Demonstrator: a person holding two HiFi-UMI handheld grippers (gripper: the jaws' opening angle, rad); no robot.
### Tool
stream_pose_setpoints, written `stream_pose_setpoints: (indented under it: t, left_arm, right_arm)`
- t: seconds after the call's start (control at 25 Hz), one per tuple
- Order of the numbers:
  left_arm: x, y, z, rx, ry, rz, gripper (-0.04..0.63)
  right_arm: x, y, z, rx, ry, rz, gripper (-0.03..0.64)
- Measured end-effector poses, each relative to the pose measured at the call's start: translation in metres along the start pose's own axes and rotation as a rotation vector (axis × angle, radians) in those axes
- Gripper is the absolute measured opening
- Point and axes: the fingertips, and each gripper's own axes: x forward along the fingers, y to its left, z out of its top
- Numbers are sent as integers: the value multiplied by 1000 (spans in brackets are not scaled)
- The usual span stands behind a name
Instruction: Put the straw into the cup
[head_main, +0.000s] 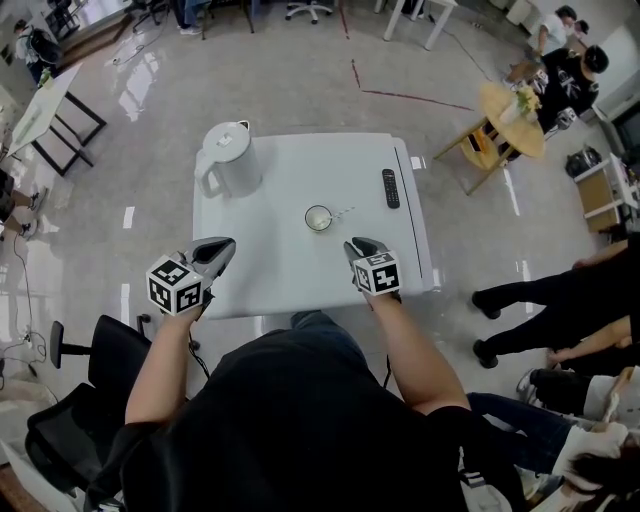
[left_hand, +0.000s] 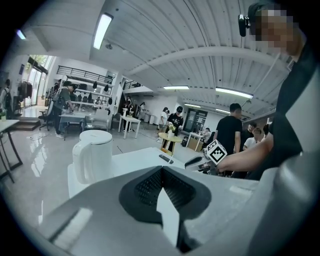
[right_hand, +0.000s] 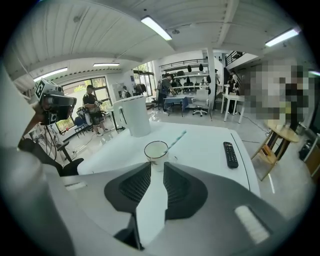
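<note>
A small white cup (head_main: 318, 218) stands near the middle of the white table (head_main: 290, 275). A thin pale straw (head_main: 340, 212) rests in it and leans out over the rim to the right. In the right gripper view the cup (right_hand: 156, 150) and straw (right_hand: 176, 139) sit just beyond my jaws. My right gripper (head_main: 358, 246) (right_hand: 157, 166) hovers just short of the cup, open by a narrow gap and holding nothing. My left gripper (head_main: 222, 248) (left_hand: 162, 169) is over the table's front left, shut and empty, well left of the cup.
A white kettle (head_main: 229, 158) (left_hand: 92, 155) (right_hand: 136, 116) stands at the table's back left, and a black remote (head_main: 390, 188) (right_hand: 230, 154) lies near the right edge. An office chair (head_main: 70, 400) is at the lower left. People (head_main: 560, 300) and a round wooden table (head_main: 512, 118) are on the right.
</note>
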Motion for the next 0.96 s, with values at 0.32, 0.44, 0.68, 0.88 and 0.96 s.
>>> stream_pose_setpoints:
  t: [0.32, 0.44, 0.68, 0.88, 0.96]
  left_arm:
    - [-14, -18, 4, 26, -21, -3, 0]
    - [-17, -26, 5, 36, -22, -13, 0]
    - [-25, -40, 4, 52, -33, -23, 0]
    - [-31, -46, -1, 64, -26, -27, 0]
    - [-35, -47, -3, 71, -19, -21, 0]
  right_arm:
    - [-24, 13, 4, -15, -39, -7, 107]
    - [-34, 17, 7, -24, -54, -15, 107]
    - [-52, 27, 7, -36, -79, -24, 106]
    - [-64, 33, 0, -42, -83, -30, 106]
    - [-68, 35, -3, -43, -83, -33, 106]
